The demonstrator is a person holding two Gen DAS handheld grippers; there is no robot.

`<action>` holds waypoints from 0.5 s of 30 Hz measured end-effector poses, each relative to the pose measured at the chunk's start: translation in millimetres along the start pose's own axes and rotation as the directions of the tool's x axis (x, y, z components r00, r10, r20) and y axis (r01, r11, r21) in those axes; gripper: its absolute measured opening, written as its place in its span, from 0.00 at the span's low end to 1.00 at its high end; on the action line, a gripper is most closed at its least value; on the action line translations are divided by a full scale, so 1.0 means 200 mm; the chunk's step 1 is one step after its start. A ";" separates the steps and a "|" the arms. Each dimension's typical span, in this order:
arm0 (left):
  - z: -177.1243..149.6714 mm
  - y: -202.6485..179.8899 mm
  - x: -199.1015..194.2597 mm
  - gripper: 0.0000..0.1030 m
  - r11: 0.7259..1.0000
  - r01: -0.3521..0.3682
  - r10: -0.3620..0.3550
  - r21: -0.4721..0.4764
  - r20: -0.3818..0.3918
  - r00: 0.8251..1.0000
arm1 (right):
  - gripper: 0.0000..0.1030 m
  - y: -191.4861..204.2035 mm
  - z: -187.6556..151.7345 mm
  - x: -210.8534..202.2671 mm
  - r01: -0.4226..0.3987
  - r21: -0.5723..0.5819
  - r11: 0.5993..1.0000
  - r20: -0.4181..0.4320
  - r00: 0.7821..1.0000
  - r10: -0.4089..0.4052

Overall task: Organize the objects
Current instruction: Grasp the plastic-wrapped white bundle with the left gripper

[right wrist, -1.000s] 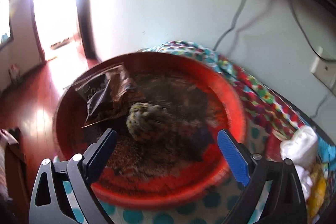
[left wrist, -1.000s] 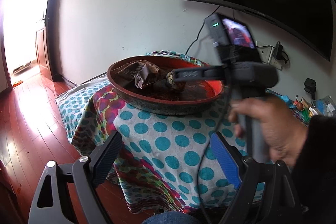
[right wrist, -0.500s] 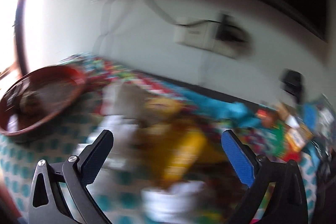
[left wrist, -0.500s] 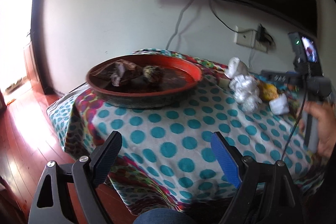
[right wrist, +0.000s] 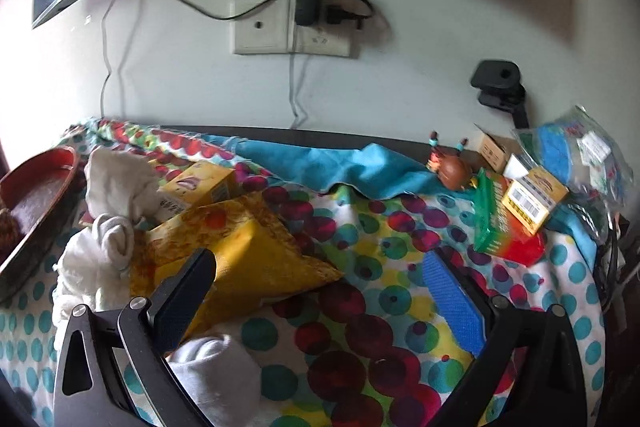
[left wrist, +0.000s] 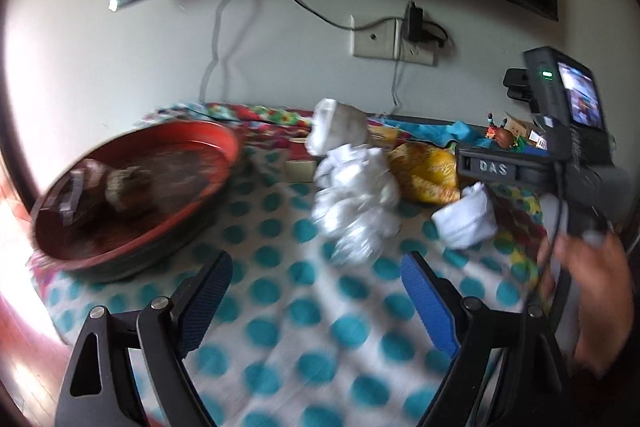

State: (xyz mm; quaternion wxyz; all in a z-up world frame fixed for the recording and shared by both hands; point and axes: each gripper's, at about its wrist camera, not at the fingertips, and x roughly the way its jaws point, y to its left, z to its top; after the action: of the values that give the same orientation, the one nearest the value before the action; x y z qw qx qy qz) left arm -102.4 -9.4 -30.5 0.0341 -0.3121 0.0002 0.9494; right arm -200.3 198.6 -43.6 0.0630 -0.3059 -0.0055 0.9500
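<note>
Both grippers, left (left wrist: 316, 291) and right (right wrist: 320, 291), have jaws wide open and hold nothing. The red bowl (left wrist: 192, 135) has a couple of things in it, maybe a bag, but it is blurry. White cloths (left wrist: 352, 195), a yellow bag (right wrist: 240, 251) and small boxes (right wrist: 532, 199) lie on the tabletop (right wrist: 380, 327), so most tidying is left.

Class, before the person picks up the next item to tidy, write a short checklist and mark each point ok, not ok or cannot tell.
1. Right tool open and holding nothing: ok.
2. Left tool open and holding nothing: ok.
3. An item within the right tool's line: ok, the yellow packet lies just ahead.
4. Packet free of other things: not ok, white cloths touch its left side.
5. Red bowl has room: ok.
6. Left view sharp enough to aim: not ok, blurred.
</note>
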 end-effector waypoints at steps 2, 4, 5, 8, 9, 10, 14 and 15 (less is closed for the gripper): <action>0.05 -0.03 0.09 0.86 1.000 -0.006 0.007 0.005 -0.017 1.000 | 1.00 -0.03 -0.01 0.01 0.007 0.032 0.999 -0.009 1.000 -0.007; 0.09 -0.07 0.16 0.86 0.999 -0.029 0.029 0.020 -0.039 0.999 | 1.00 -0.06 0.00 0.02 0.013 0.058 0.998 -0.021 1.000 -0.011; 0.11 -0.08 0.20 0.86 0.999 -0.031 0.032 0.034 -0.045 0.998 | 1.00 -0.07 -0.02 0.02 0.016 0.063 0.998 -0.022 1.000 -0.015; 0.14 -0.12 0.32 0.86 0.995 -0.066 0.072 0.069 -0.082 0.994 | 1.00 -0.07 -0.05 0.00 0.017 0.053 0.998 -0.011 1.000 -0.016; 0.15 -0.13 0.34 0.86 0.996 -0.062 0.068 0.067 -0.093 0.993 | 1.00 -0.06 -0.05 -0.02 0.016 0.042 0.999 -0.002 1.000 -0.016; 0.15 -0.13 0.37 0.86 0.997 -0.054 0.060 0.058 -0.109 0.992 | 1.00 -0.06 -0.05 -0.04 0.020 0.032 0.999 0.006 1.000 -0.020; 0.14 -0.12 0.46 0.72 0.999 -0.033 0.036 0.016 -0.182 0.983 | 1.00 0.01 0.04 -0.02 0.023 0.000 1.000 0.024 0.999 -0.023; 0.14 -0.13 0.46 0.62 1.000 -0.021 0.023 0.018 -0.187 0.982 | 1.00 0.01 0.04 -0.02 0.019 0.001 1.000 0.024 1.000 -0.019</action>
State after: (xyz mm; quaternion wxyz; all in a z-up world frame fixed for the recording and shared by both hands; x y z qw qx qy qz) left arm -191.9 22.6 -62.4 0.0259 -0.3996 0.0142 0.9162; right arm -202.6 196.7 -34.4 0.0722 -0.2944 -0.0089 0.9529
